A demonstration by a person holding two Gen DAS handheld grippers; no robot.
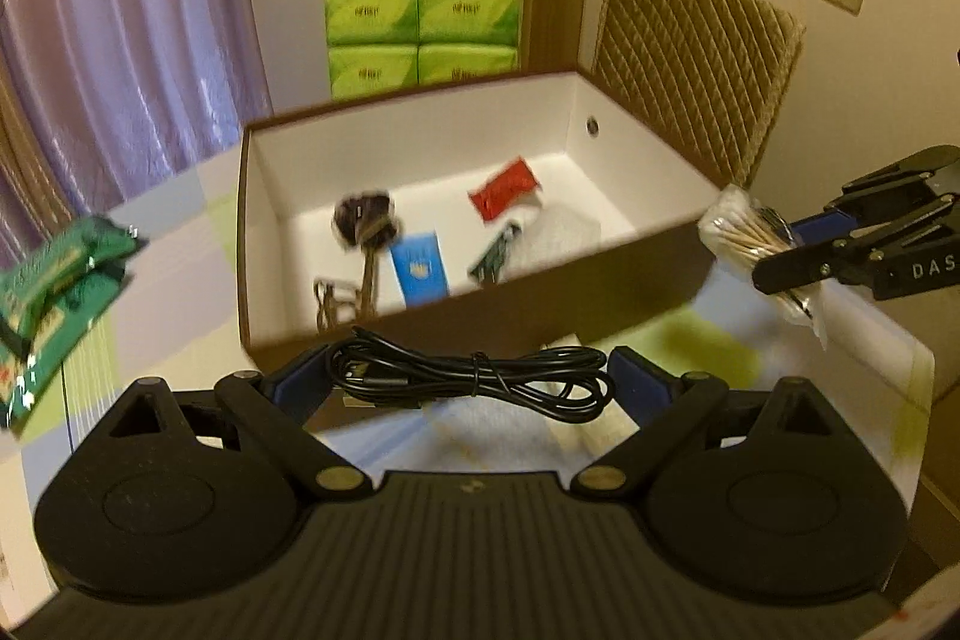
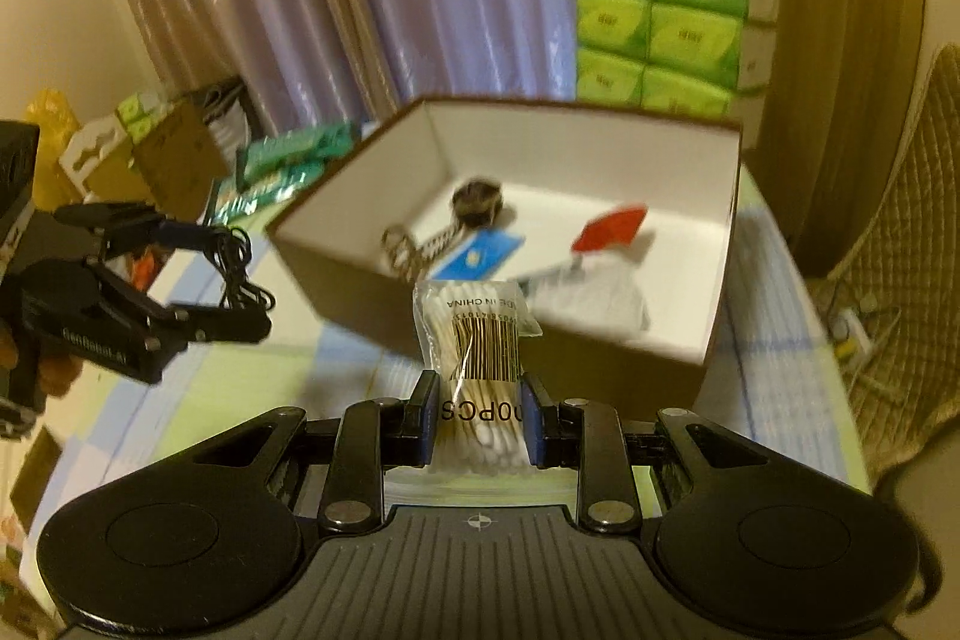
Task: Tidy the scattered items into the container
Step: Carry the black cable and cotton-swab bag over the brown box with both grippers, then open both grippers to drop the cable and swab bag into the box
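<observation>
A brown box with a white inside [image 1: 576,106] [image 2: 600,142] stands on the table. It holds a keyring with a dark pom-pom [image 1: 363,220], a blue card [image 1: 420,268], a red packet [image 1: 504,190] and a white pouch [image 1: 558,238]. My left gripper [image 1: 462,382] [image 2: 210,274] is shut on a coiled black cable [image 1: 474,376], held in front of the box's near wall. My right gripper [image 2: 480,418] [image 1: 792,250] is shut on a bag of cotton swabs [image 2: 480,340] [image 1: 744,229], held beside the box's right corner.
Green snack packets [image 1: 48,292] [image 2: 288,160] lie on the table left of the box. A stack of green tissue packs [image 1: 420,4] stands behind it. A quilted chair back [image 1: 696,64] is at the right. Purple curtains hang at the left.
</observation>
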